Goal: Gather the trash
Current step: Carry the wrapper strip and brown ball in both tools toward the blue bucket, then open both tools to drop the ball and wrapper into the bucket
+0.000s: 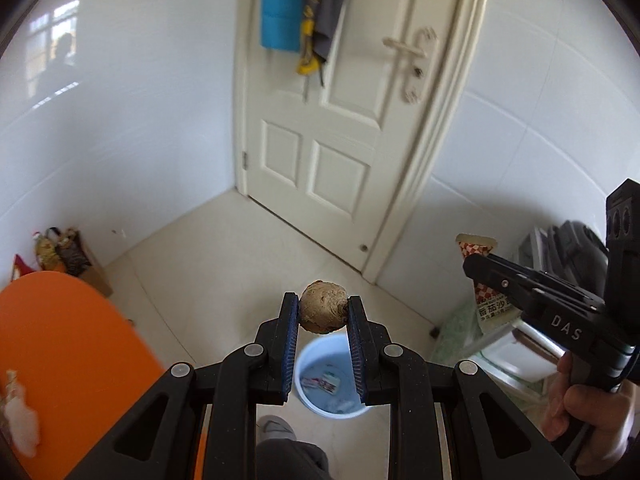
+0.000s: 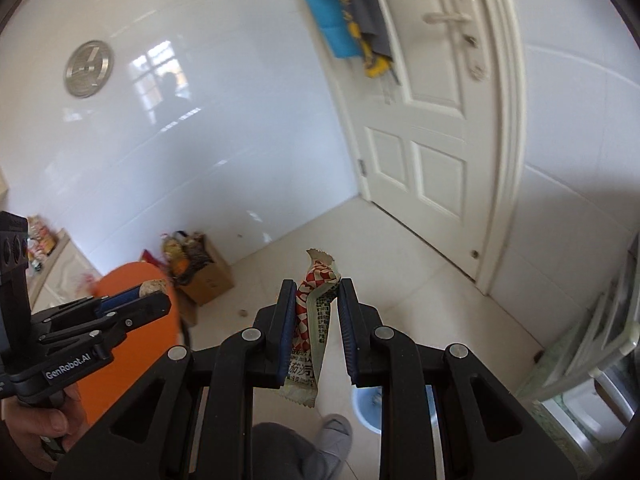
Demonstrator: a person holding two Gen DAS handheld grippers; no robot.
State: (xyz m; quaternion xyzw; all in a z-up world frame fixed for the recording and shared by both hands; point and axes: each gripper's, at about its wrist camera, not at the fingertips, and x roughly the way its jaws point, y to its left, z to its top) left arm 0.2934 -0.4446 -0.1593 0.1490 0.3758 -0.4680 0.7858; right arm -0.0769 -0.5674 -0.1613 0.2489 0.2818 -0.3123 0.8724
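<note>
Now we hold trash in both grippers above the floor. Our left gripper (image 1: 323, 309) is nearly closed on a brown lump (image 1: 323, 312), pinched at its sides near the fingertips; it looks like a small, light, fairly firm ball with a rough skin, so a squeeze across its middle should keep it from rolling out. Our right gripper (image 2: 316, 300) is clamped almost shut on a wrapper (image 2: 314, 328), a red-checked sachet that stands up between the pads (image 2: 288, 328) with its lower end hanging free. We judge it feather-light, limp and slick, best gripped flat across its width. Below the left gripper a blue bin (image 1: 334, 384) stands on the tiled floor (image 1: 224, 256), already holding scraps; an orange surface (image 1: 68, 360) lies to the left, and a white door (image 1: 340, 120) is beyond.
</note>
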